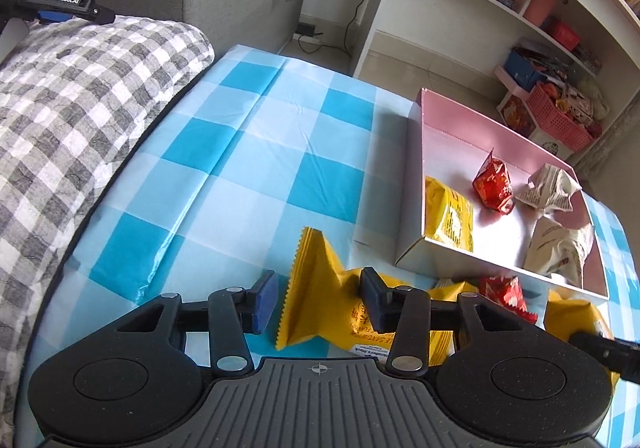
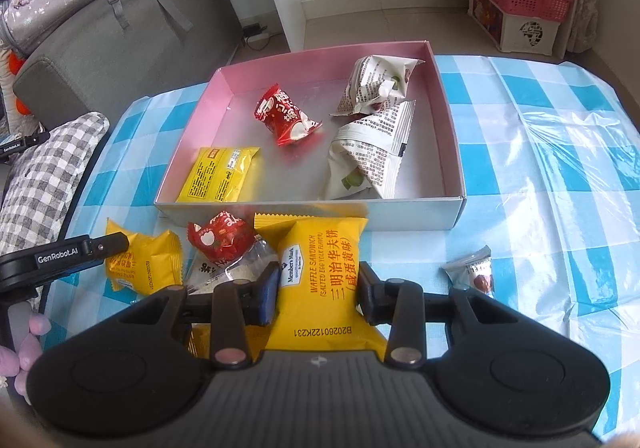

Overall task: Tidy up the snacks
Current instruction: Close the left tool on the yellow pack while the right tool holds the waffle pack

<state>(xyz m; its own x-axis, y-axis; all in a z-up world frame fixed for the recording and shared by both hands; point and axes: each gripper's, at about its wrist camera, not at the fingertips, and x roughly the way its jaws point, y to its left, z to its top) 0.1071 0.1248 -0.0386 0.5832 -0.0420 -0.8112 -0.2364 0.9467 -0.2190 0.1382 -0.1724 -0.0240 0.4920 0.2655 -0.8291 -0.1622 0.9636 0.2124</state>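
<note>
A pink-walled box (image 2: 452, 151) on the checked table holds a yellow packet (image 2: 218, 173), a red packet (image 2: 286, 119) and two white packets (image 2: 376, 83). My right gripper (image 2: 319, 290) is shut on a yellow waffle sandwich packet (image 2: 324, 280), held just before the box's near wall. My left gripper (image 1: 318, 298) is open, its fingers either side of another yellow packet (image 1: 320, 288) lying on the table. It also shows in the right wrist view (image 2: 144, 260). The box also shows in the left wrist view (image 1: 416, 175).
Loose on the table near the box are a red packet (image 2: 220, 238), a clear packet (image 2: 232, 268) and a small grey wrapped snack (image 2: 474, 270). A grey checked cushion (image 1: 72, 119) lies left of the table. White shelves (image 1: 520, 7) with pink baskets stand behind.
</note>
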